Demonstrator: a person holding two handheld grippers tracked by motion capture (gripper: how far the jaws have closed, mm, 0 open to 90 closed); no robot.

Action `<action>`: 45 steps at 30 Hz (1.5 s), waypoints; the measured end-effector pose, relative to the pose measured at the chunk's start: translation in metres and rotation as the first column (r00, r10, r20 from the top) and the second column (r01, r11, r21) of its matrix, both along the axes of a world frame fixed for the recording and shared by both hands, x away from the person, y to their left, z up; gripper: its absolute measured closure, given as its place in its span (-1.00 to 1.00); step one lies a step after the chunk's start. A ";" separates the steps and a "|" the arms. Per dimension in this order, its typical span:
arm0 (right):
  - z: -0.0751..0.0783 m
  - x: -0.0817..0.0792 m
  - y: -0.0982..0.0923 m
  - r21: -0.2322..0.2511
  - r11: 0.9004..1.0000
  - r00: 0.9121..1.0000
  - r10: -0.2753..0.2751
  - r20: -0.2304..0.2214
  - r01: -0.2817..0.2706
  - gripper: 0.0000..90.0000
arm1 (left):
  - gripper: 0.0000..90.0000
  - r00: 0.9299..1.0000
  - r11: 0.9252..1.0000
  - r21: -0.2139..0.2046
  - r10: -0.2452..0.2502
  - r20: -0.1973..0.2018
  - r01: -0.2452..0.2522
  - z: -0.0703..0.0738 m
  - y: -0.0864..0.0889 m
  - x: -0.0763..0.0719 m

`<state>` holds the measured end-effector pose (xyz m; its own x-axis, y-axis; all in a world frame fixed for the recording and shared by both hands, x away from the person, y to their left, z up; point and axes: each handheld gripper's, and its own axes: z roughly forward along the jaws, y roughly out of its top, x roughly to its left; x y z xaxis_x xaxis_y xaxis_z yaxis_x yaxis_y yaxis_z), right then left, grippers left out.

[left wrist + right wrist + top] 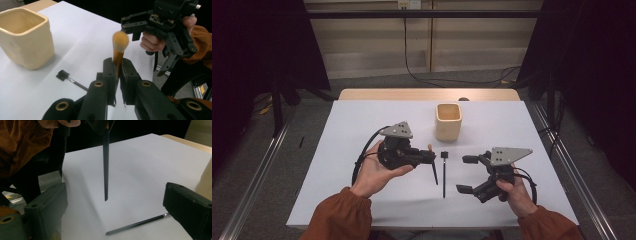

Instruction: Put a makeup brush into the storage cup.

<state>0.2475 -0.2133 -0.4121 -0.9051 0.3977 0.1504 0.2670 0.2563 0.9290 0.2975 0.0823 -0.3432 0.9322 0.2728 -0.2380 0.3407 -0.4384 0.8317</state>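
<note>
two brushes are in play on the white counter (362, 200). the left tool (432, 156) is pinching a makeup brush (119, 47) — its jaws are pressed onto the orange part of the handle just below the fluffy orange bristle head, which stands up above the jaws in the left gripper view. the brush's long black handle hangs down from that grip, and in the right gripper view its tip hovers above the counter without touching it.

the second brush (444, 172), thin and dark with a small flat black head, lies flat on the counter between the two tools, its head end toward the cream square cup (448, 121). the cup stands upright farther back on the counter, apart from both brushes.

the right tool (467, 174) is held just beside the lying brush with its jaws spread wide — nothing is between them. in the right gripper view the lying brush's handle runs along the counter toward one of those jaws. orange sleeves cover both forearms.
</note>
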 end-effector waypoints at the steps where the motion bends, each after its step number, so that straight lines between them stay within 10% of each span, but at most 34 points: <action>1: 0.001 0.000 0.002 0.004 1.000 1.000 0.007 0.000 -0.007 -0.87 | 0.86 1.000 1.000 0.002 -0.006 0.000 0.006 0.000 -0.002 0.000; 15: 0.013 0.003 0.019 -0.006 0.999 0.999 0.049 0.005 -0.049 -0.66 | 0.86 0.999 0.998 -0.024 -0.052 -0.007 0.052 0.003 -0.024 -0.003; 29: 0.011 0.010 0.026 0.027 0.999 0.999 0.040 -0.009 -0.040 0.34 | 0.86 0.998 0.997 -0.040 -0.062 -0.014 0.062 -0.001 -0.028 -0.003; 45: 0.008 0.010 0.027 0.026 0.999 1.000 0.028 -0.013 -0.028 0.73 | 0.86 0.999 0.998 -0.047 -0.048 -0.019 0.047 -0.008 -0.029 -0.003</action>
<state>0.2571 -0.1864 -0.4046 -0.9137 0.3680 0.1726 0.2726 0.2396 0.9318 0.2944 0.0534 -0.3513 0.9386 0.2167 -0.2685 0.3376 -0.4156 0.8446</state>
